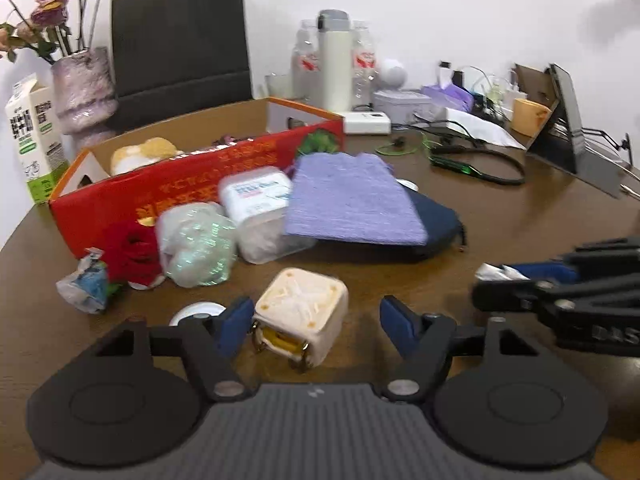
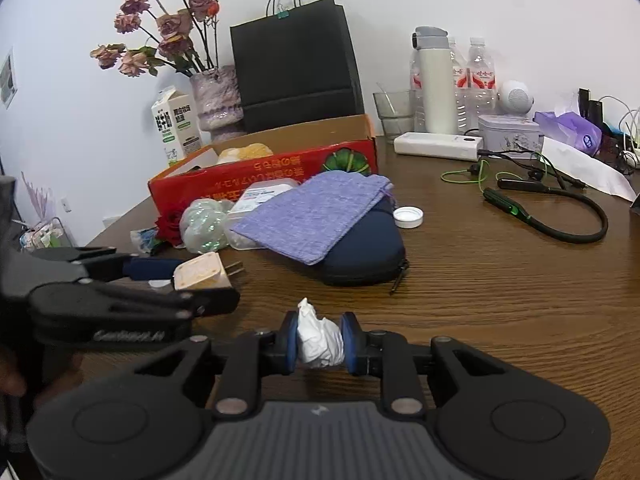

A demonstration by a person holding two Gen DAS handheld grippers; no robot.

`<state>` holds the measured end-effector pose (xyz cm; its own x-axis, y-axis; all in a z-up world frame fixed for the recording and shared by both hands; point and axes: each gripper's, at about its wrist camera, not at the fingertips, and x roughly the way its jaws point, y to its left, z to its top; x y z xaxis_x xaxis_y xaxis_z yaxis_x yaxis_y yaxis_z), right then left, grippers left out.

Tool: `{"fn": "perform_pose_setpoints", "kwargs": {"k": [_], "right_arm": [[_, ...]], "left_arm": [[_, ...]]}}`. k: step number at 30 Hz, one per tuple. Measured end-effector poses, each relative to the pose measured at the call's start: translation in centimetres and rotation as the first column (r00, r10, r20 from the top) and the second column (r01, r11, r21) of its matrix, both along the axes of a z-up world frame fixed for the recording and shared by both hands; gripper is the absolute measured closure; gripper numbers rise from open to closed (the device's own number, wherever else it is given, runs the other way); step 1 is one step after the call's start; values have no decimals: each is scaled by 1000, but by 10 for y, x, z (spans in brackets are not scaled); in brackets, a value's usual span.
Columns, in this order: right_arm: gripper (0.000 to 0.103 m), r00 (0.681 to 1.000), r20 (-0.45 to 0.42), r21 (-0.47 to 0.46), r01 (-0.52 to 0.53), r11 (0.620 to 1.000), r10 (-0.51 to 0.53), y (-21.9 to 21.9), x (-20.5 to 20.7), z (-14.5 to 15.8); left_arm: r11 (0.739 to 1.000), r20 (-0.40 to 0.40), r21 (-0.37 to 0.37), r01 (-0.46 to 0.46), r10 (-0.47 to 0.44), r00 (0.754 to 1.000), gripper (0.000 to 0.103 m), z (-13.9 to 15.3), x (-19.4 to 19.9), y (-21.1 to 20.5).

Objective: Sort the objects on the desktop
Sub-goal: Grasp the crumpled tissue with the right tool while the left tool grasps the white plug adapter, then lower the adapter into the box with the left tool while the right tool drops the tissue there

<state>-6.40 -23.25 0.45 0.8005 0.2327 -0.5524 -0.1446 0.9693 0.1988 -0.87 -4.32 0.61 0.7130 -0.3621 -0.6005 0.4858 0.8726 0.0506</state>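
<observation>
My left gripper [image 1: 314,320] stands spread around the cream plug adapter [image 1: 301,312]; its left pad sits just beside the adapter, the right pad well clear, so nothing is pinched. The adapter lies on the counter [image 1: 500,220] right between the jaws, prongs pointing back toward me. My right gripper [image 2: 320,342] pinches a crumpled white tissue [image 2: 320,342]. The red box [image 1: 192,184] lies ahead and left of both grippers, nearer my left, which I judge the next destination
</observation>
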Motion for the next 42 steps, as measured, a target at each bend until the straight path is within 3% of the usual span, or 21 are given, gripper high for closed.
{"fn": "perform_pose_setpoints", "kwargs": {"k": [2,5,7,8,9,12,17,21,24,28,30,37,42], "right_arm": [[81,1000,-4,1,-6,1000,6,-1,3,1],[81,1000,2,-12,-18,1000,18,1,6,1],[81,1000,-9,-8,-20,1000,20,1,9,-1],[81,1000,-16,-7,-19,1000,19,2,11,-2],[81,1000,-20,-7,-17,1000,16,2,11,-2],[82,1000,-13,3,-10,1000,10,0,8,3],[82,998,40,34,-47,998,45,-4,8,32],[82,993,92,42,-80,996,76,-1,33,66],[82,986,93,85,-147,986,139,4,77,99],[82,979,125,59,-171,983,163,16,147,136],[82,983,116,29,-148,989,144,24,189,139],[82,992,-108,-70,-73,995,65,49,353,99],[82,976,-217,-127,-12,992,-16,55,414,60]], "left_arm": [[1000,-22,9,21,-21,1000,28,1,-3,-2],[999,12,26,18,-19,1000,21,1,3,-8],[999,-4,38,-5,5,1000,35,-3,13,-11],[1000,-27,28,-8,9,1000,57,-5,18,-11],[1000,-51,19,-18,19,999,63,-7,21,-10],[998,-99,-39,-50,46,994,64,-1,16,-2],[985,-46,-140,-97,92,995,64,34,-4,16],[969,-16,-201,-147,147,989,64,74,15,39],[959,-6,-220,-177,180,984,64,103,46,49],[954,-1,-189,-231,235,972,64,129,117,50],[943,-1,-175,-283,287,958,64,133,156,44],[919,-82,-69,-389,383,920,64,107,285,4],[881,-120,36,-471,472,873,64,78,346,-9]]}}
